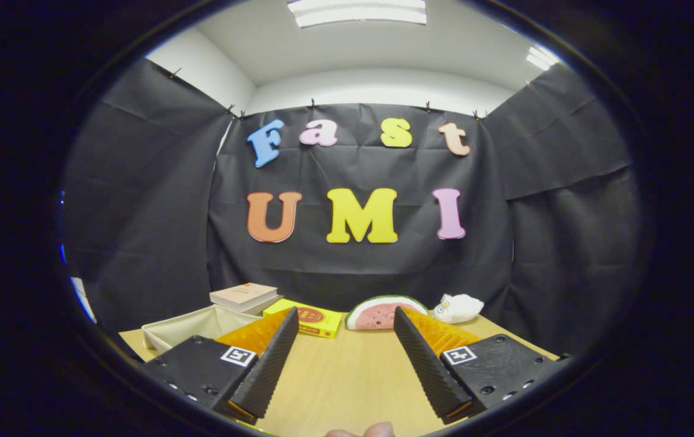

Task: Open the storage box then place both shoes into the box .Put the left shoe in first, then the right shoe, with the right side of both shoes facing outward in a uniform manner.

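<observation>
My gripper [345, 318] stands open above a light wooden table [347, 376], with a wide gap and only bare tabletop between its two fingers [271, 358]. A shallow beige fabric box [192, 326] sits on the table beyond the left finger, its top open. Part of the box is hidden behind that finger. A fingertip of a person's hand [362, 431] pokes in close under the gripper.
A book [243, 295] lies at the back behind the beige box. A yellow carton [310, 320] sits just ahead of the left fingertip. A watermelon-slice toy [380, 312] and a small white plush [457, 308] rest near the far table edge against the black cloth wall.
</observation>
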